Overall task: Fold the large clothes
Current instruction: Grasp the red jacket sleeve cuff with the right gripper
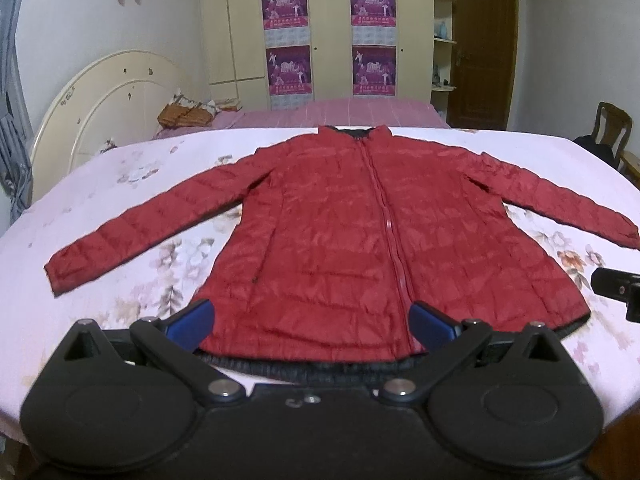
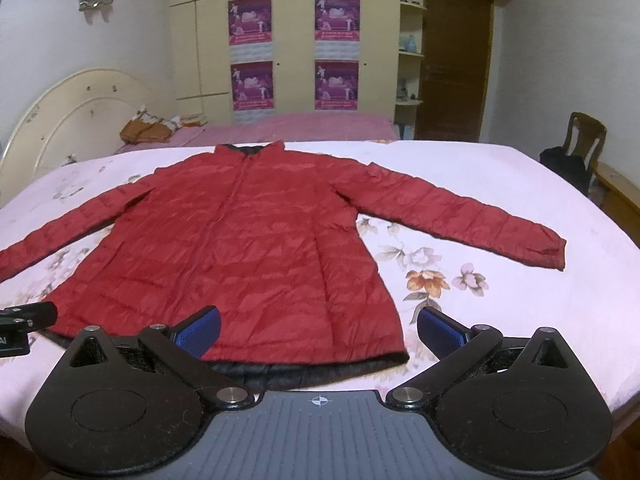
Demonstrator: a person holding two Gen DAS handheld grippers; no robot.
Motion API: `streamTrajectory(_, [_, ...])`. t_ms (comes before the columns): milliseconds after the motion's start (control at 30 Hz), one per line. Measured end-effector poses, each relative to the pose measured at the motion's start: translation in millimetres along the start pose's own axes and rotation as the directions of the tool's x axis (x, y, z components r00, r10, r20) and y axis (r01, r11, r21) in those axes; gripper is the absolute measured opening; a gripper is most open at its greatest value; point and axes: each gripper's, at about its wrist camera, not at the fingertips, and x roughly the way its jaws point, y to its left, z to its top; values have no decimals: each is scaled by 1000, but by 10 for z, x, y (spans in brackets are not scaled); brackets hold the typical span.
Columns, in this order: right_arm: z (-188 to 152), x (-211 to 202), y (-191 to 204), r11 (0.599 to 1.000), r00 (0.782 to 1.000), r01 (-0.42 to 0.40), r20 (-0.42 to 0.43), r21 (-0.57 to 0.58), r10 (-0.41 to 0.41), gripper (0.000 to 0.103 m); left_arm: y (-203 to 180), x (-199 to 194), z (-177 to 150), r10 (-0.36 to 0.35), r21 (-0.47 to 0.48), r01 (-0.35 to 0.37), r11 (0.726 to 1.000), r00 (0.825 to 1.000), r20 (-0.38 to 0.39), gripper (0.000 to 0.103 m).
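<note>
The left claw (image 1: 312, 322) is held spread wide, nothing between its blue pads (image 1: 198, 318), just above the near hem of the red jacket (image 1: 352, 248). The right claw (image 2: 318, 330) is likewise spread and empty, with its left pad over the hem's right corner and its right pad over bare bedsheet (image 2: 500, 292). The dark lining (image 2: 304, 372) is seen peeking out under the hem, directly ahead of both claws.

The jacket is laid flat, front up and zipped, on the floral sheet of the bed. Its zipper (image 1: 386, 216) runs away from the left claw toward the collar (image 1: 354, 131). One sleeve (image 1: 132, 236) is stretched out ahead and to the left of the left claw; the other sleeve (image 2: 472, 216) is stretched ahead and to the right of the right claw.

No fold appears to be made yet. The first fold is probably best begun at the sleeves: each cuff should be pinched through both layers, lifted only slightly, and carried inward across the body so that the slippery quilted fabric is not dragged or bunched. Both layers of the hem should be caught together when the body is later doubled toward the collar.

Beyond the far edge, a headboard (image 1: 112, 112) and a wardrobe (image 1: 240, 32) are seen.
</note>
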Motion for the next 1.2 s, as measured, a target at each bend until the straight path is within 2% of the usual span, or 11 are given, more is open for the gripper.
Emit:
streamTrajectory(200, [181,264,-27,1000,1000,26,1,16,-26,103,38,290,215,-47,-42,47,998,999,2,103])
streamTrajectory(467, [429,731,-98,998,998,63,-17,28,-62,103,-13,830,520,-120,-46,118,992,992,-29,103])
streamTrajectory(667, [591,1108,-234,991,992,121,-36,61,-118,103,-57,1276,722,-181,-51,178,983,981,-68,103])
streamTrajectory(733, [628,1245,-299,987,989,145,-44,75,-142,103,-66,1415,783,-223,-56,219,974,972,-80,103])
streamTrajectory(800, [652,1369,-386,980,985,171,-52,99,-167,103,-89,1550,838,-227,-52,223,973,970,-88,103])
streamTrajectory(933, [693,1561,-684,958,972,233,-58,165,-226,103,-178,1744,933,-243,-18,243,970,967,-82,103])
streamTrajectory(1000, [703,1613,-896,957,980,201,-52,211,-194,103,-254,1826,969,-237,6,238,971,968,-79,103])
streamTrajectory(1133, [708,1706,-1394,923,972,235,-48,303,-231,103,-409,2004,1019,-243,10,245,969,965,-94,103])
streamTrajectory(1200, [675,1766,-1702,893,967,251,-60,374,-247,103,-514,2079,1034,-237,15,240,971,966,-101,103])
